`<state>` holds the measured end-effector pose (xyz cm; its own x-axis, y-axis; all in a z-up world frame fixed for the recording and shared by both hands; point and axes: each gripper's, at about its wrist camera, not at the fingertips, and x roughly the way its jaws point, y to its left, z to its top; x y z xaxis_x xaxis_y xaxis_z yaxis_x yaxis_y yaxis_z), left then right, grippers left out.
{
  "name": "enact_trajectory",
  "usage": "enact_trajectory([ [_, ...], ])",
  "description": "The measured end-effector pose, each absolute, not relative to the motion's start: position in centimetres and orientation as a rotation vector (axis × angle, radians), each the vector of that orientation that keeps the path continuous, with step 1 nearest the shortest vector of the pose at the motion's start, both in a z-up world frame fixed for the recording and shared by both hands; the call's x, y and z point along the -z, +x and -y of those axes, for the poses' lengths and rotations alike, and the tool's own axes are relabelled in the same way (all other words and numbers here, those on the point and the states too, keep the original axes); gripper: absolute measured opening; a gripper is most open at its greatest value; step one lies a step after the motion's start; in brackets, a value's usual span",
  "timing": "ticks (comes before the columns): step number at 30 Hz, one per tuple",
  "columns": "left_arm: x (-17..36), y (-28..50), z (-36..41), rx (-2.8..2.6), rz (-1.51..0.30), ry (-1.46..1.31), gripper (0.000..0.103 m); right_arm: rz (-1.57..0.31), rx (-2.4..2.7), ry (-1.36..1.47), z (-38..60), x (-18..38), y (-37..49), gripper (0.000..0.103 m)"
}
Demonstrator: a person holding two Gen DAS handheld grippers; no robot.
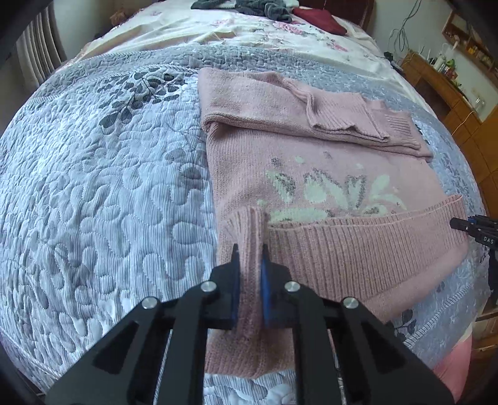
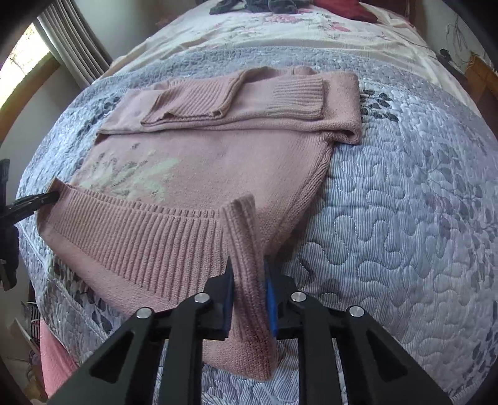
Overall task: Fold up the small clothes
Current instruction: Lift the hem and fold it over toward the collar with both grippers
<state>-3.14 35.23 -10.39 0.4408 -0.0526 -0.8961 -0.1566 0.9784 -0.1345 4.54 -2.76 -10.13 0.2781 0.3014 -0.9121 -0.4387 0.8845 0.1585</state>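
Both sleeves folded at twelve o'clock, your left claw (image 1: 250, 261) and right claw (image 2: 247, 274) each grip the pink sweater's (image 1: 311, 174) hem (image 2: 140, 230), final fold pending.

A bed fills both views, spread with a grey-blue quilted coverlet (image 1: 93, 187) stitched in leaf shapes, with darker leaf prints at 11 o'clock in the left wrist view. Beyond it, toward 12 o'clock, lies a cream sheet with pink flowers (image 1: 174, 28); dark grey garments (image 1: 249, 7) and a dark red cloth (image 1: 320, 20) sit at its far end. At 2 o'clock in the left view stands wooden furniture (image 1: 435, 84) crowded with bottles, wires trailing down the pale wall (image 1: 401, 21) behind it. In the right wrist view, at 10 o'clock, a bright window (image 2: 21, 62) with a wooden frame lets in daylight beside a grey pleated curtain (image 2: 74, 43)
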Motion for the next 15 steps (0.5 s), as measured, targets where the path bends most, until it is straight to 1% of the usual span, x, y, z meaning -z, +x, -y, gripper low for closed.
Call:
enact_trajectory([
  [2,9.4,-4.3,-35.1,-0.056,-1.077,-0.225,0.009,-1.164,-0.498,-0.100,3.4,9.1,3.8,0.016],
  [3,9.0,-4.9,-35.0,-0.054,-1.059,-0.233,0.009,-1.154,-0.505,-0.080,3.8,8.6,3.4,0.010],
  [9,6.5,-8.6,-34.5,-0.042,-0.961,-0.248,0.008,-1.098,-0.561,0.010,5.5,6.2,0.8,0.010],
  [15,3.1,-10.1,-34.0,-0.036,-0.857,-0.245,0.008,-1.030,-0.582,0.064,6.7,3.5,-0.4,0.010],
])
